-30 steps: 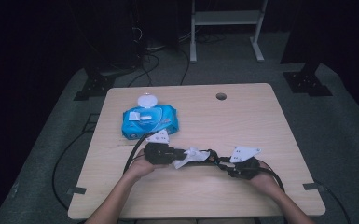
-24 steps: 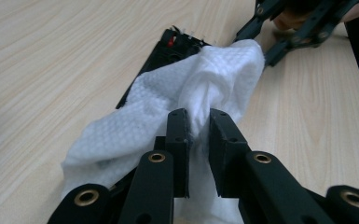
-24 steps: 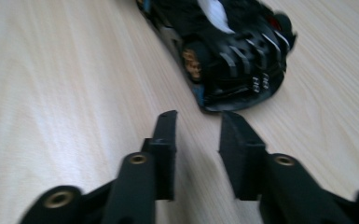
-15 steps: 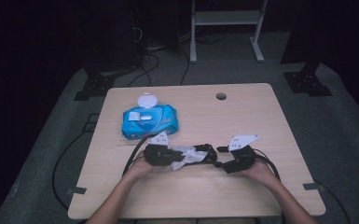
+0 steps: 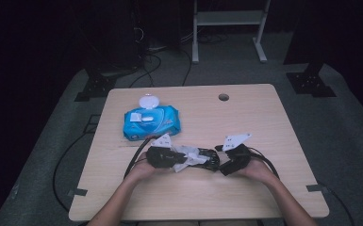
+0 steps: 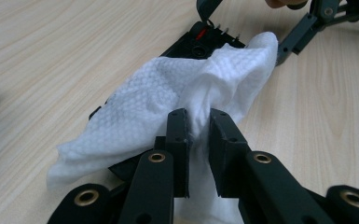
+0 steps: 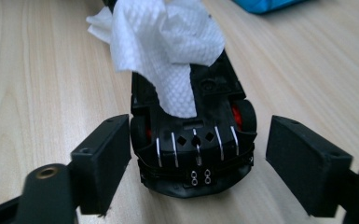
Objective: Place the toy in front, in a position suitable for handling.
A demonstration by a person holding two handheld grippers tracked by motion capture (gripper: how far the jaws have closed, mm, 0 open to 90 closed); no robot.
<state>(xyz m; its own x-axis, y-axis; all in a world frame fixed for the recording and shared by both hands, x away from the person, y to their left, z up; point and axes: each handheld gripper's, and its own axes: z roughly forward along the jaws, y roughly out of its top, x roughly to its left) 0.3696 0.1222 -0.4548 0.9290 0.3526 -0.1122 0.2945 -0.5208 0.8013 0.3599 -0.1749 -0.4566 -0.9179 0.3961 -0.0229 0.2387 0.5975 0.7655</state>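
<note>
Two grippers meet near the desk's [image 5: 283, 122] front edge: the left gripper [image 6: 198, 126] pinches the white wipe [image 6: 177, 93] draped over the black toy car [image 7: 193, 154], while the right gripper [image 7: 198, 158], jaws just opened wide around the car's end, has let it go, likely to re-grip.

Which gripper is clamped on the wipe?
The left gripper: its jaws pinch the wipe. The right gripper stands open around the toy car.

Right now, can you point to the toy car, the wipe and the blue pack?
toy car [image 7: 193, 154]: right gripper view, on its black rear end.
wipe [image 6: 168, 93]: left gripper view, on the middle of the white sheet.
blue pack [image 5: 162, 123]: high view, on its blue top, right of the flap.
</note>
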